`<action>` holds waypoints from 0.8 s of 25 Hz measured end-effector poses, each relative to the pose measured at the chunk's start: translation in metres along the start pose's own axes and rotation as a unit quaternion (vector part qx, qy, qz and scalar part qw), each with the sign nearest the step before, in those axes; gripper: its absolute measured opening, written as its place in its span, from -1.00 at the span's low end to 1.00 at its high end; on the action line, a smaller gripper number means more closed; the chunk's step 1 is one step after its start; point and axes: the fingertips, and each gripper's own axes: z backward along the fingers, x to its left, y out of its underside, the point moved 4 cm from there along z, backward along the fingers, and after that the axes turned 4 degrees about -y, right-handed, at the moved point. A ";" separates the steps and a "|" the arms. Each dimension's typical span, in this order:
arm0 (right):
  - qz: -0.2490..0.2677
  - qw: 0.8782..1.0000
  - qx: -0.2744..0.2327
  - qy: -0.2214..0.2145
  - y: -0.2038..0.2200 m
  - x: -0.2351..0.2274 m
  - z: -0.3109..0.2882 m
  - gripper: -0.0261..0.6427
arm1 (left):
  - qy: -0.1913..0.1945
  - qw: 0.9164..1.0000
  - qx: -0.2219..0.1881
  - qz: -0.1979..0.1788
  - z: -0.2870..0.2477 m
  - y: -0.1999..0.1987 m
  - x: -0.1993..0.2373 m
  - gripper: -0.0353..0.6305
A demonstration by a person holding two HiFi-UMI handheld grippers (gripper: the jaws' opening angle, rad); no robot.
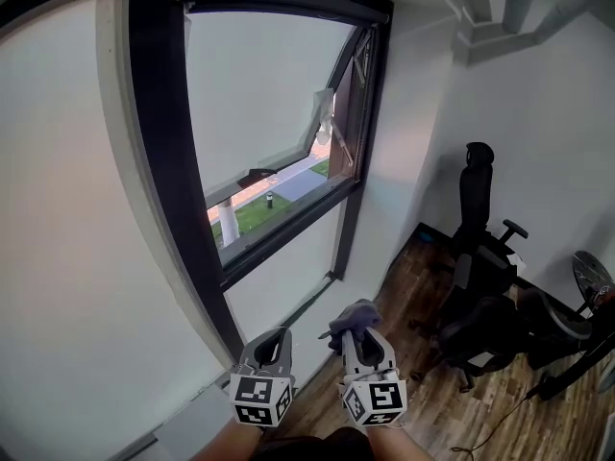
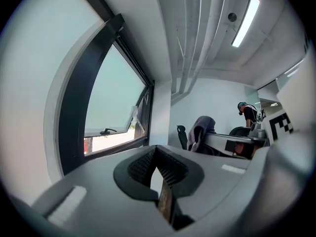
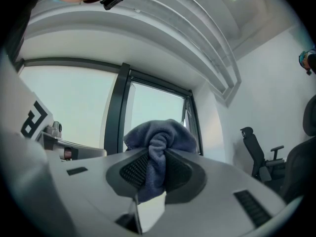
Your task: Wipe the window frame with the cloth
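Two hand-held grippers sit low in the head view, side by side and both aimed up toward the window. The right gripper (image 3: 158, 154) has its jaws pressed onto a blue-grey cloth (image 3: 160, 137). The fabric is pinched between the ribbed pads, bunches into a rounded wad above the tips, and a strip trails down toward the camera. The left gripper (image 2: 156, 149) carries nothing; its ribbed jaws meet at the tips, with only pale wall showing in the narrow wedge behind them. The dark window frame (image 1: 163, 133) rises ahead and to the left of both grippers, well apart from the cloth. Its thick upright separates a frosted pane on the left from a sash (image 1: 351, 94) hinged at the top and swung outward at the bottom. A black handle (image 1: 258, 173) sits on the sash's lower rail, and grass and pavement show through the gap below it. To the right, black office chairs (image 1: 478, 229) stand on a wood-plank floor (image 1: 432, 411) against the white wall. In the left gripper view, a person (image 2: 245, 113) is visible far off in the background.
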 end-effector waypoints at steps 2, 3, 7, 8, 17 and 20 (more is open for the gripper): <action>0.006 1.000 -0.002 0.000 -0.003 0.005 -0.003 -0.69 | 0.002 1.000 -0.004 0.001 0.001 -0.003 0.006 -0.87; 0.009 1.000 -0.003 -0.001 -0.004 0.007 -0.005 -0.69 | 0.003 1.000 -0.006 0.001 0.001 -0.004 0.008 -0.87; 0.014 1.000 -0.010 0.003 -0.003 0.007 -0.013 -0.69 | 0.011 1.000 -0.010 -0.008 -0.004 -0.004 0.013 -0.87; 0.014 1.000 -0.010 0.004 -0.002 0.007 -0.016 -0.69 | 0.012 1.000 -0.012 -0.009 -0.006 -0.004 0.014 -0.87; 0.007 1.000 -0.026 -0.001 0.006 -0.024 -0.060 -0.69 | 0.003 0.999 -0.028 -0.029 -0.047 -0.009 0.029 -0.87; 0.004 1.000 -0.028 -0.004 0.009 -0.041 -0.086 -0.69 | -0.009 0.999 -0.027 -0.029 -0.069 -0.009 0.038 -0.87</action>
